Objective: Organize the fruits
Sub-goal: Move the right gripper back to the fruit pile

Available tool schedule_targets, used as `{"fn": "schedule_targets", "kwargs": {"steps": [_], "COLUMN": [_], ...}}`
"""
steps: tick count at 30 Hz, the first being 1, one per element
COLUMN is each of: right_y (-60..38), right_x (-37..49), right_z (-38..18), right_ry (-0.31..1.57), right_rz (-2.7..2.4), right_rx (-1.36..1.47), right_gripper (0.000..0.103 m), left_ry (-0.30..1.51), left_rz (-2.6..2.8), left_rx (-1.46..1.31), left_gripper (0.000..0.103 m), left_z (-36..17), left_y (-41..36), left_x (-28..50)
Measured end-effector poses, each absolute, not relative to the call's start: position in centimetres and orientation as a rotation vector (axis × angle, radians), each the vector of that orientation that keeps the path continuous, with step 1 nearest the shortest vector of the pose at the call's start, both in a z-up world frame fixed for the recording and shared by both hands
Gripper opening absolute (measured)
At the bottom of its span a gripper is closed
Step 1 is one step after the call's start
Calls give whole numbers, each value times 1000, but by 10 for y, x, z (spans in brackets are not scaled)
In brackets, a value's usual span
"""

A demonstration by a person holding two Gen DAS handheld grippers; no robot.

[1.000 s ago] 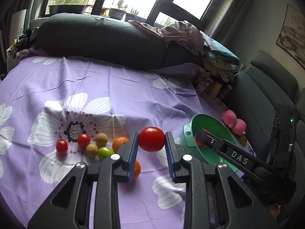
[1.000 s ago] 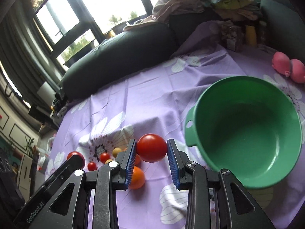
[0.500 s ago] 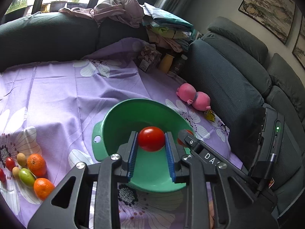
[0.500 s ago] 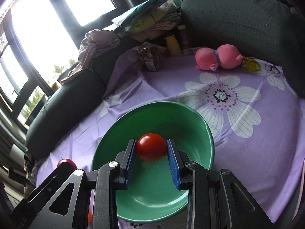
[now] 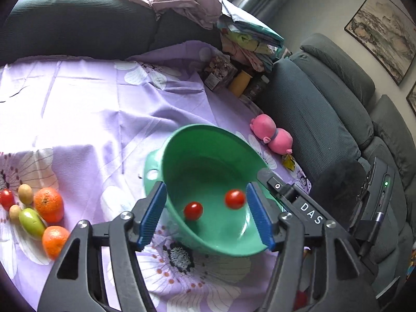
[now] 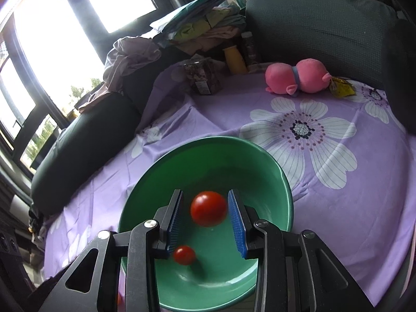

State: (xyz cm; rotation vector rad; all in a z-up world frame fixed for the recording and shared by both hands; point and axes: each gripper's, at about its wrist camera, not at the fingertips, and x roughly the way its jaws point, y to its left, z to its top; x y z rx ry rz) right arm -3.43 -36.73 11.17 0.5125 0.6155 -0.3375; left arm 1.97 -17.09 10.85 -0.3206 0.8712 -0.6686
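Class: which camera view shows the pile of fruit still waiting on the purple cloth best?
The left wrist view: the two oranges, the green fruit and a small tomato lie clear at its left edge. The right wrist view looks down into the green bowl and shows none of the pile.

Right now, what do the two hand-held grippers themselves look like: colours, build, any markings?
Both are matte black frames with triangular cut-outs and silver screws. The left hand-held gripper and right hand-held gripper each end in two flat fingers faced with ribbed blue pads. From the left wrist view, the right unit's body shows white letters "DAS" and a small green light.
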Motion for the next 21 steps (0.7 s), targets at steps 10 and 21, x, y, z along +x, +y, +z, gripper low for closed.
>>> {"fn": "schedule_targets", "kwargs": {"steps": [10,21], "right_y": [-333,-287], "right_x": [-16,19], "right_z": [115,91], "right_ry": [587,699], "right_rz": [-407,-563], "right_rx": [311,-39], "right_gripper": [59,59], "left_ry": [801,854], "left_rz": [-252,7], "left_rx": [-362,-484], "left_gripper": [71,72], "left_z": [117,70], "left_y": [-34,61], "left_x": [-8,-3]}}
